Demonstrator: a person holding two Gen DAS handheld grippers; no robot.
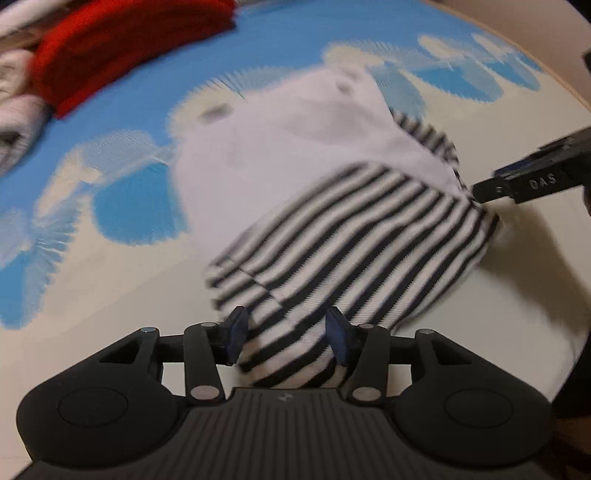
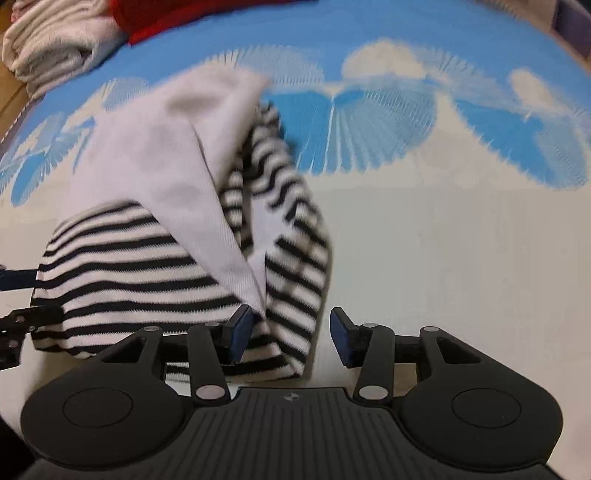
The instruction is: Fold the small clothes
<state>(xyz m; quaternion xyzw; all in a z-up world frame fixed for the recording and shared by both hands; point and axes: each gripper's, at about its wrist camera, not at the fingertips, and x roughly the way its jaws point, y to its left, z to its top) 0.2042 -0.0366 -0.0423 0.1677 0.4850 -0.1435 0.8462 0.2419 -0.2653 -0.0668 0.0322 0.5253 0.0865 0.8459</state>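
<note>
A small garment, white on top with black-and-white striped parts (image 1: 351,236), lies partly folded on a blue-and-cream patterned cloth (image 1: 110,206). My left gripper (image 1: 288,338) is open, its fingers either side of the striped hem at the near edge. In the right wrist view the same garment (image 2: 159,229) lies left of centre. My right gripper (image 2: 291,332) is open, with a striped fold between its fingers. The right gripper's tip also shows in the left wrist view (image 1: 517,184), touching the garment's right edge.
A folded red garment (image 1: 129,48) and a pile of white cloths (image 1: 14,110) lie at the far left. The same white pile (image 2: 55,40) and red garment (image 2: 159,14) show in the right wrist view. The table's pale edge (image 1: 535,62) curves at the far right.
</note>
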